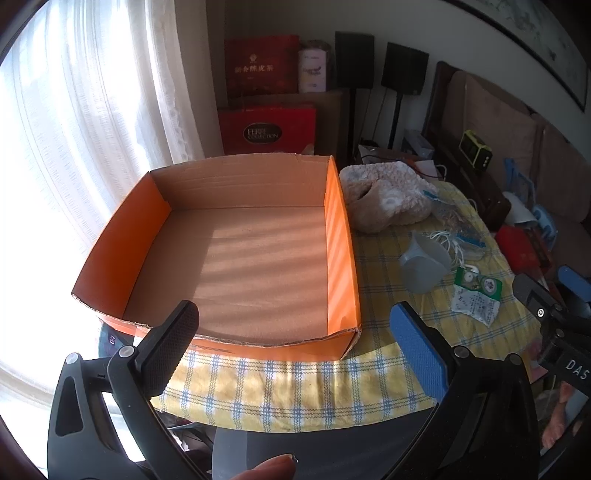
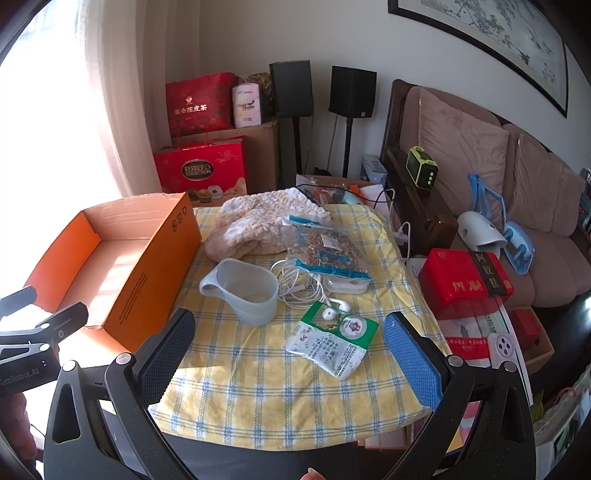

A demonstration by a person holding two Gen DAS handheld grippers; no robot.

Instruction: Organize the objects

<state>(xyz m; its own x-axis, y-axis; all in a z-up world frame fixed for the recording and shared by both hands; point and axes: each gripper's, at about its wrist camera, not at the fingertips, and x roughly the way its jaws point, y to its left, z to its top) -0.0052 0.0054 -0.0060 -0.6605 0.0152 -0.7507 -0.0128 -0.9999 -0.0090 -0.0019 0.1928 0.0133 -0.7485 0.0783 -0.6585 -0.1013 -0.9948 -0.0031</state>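
Nearest us, our right gripper (image 2: 290,339) gapes wide over the checked cloth (image 2: 258,387), holding nothing. The green sachet (image 2: 332,341) lies between its fingers, the grey cup (image 2: 245,291) at eleven o'clock. Our left gripper (image 1: 295,332) is spread wide too, the orange box (image 1: 236,251) at twelve o'clock.

Sunlight pours through sheer white curtains (image 1: 74,122) left of the jaws. Ahead, two black speakers (image 2: 352,92) stand against a pale wall; a brown sofa (image 2: 517,184) sits right, beneath a framed painting (image 2: 498,33).
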